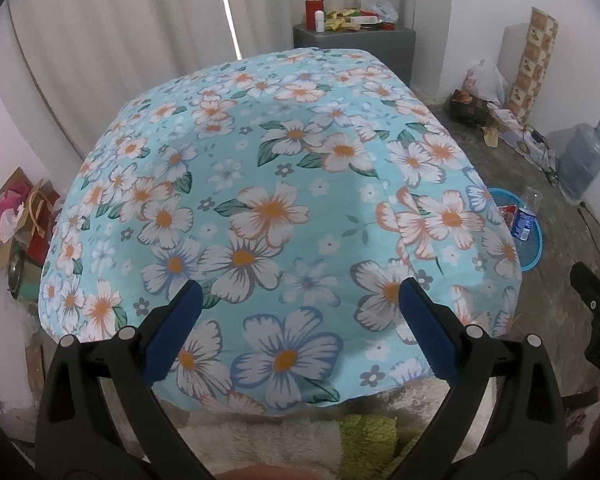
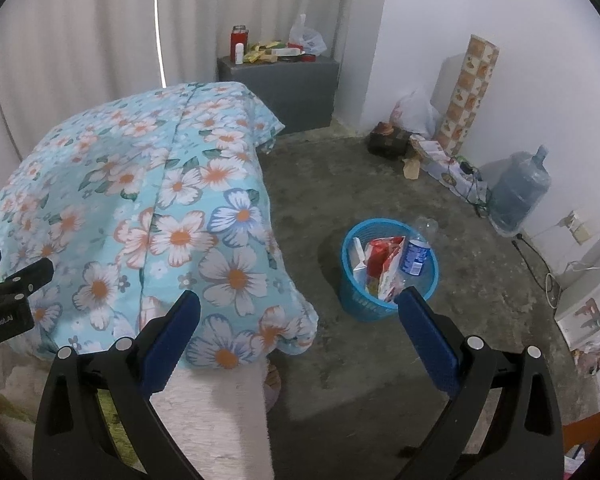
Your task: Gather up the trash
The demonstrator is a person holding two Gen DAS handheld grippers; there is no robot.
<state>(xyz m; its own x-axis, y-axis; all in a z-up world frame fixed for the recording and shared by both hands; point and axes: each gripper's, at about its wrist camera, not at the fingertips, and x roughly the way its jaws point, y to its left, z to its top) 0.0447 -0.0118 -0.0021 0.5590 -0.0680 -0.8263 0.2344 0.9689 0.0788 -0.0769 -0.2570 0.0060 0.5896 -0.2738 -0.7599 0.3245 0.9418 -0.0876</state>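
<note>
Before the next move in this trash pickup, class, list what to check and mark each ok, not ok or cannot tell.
1. Left claw open and empty: ok.
2. Right claw open and empty: ok.
3. Blue basket upright on the floor: ok.
4. Room left in the basket, with cartons and a bottle inside: cannot tell.
5. Loose trash on the floral bedspread: none seen, ok.
6. Next item to collect identified: cannot tell.
</note>
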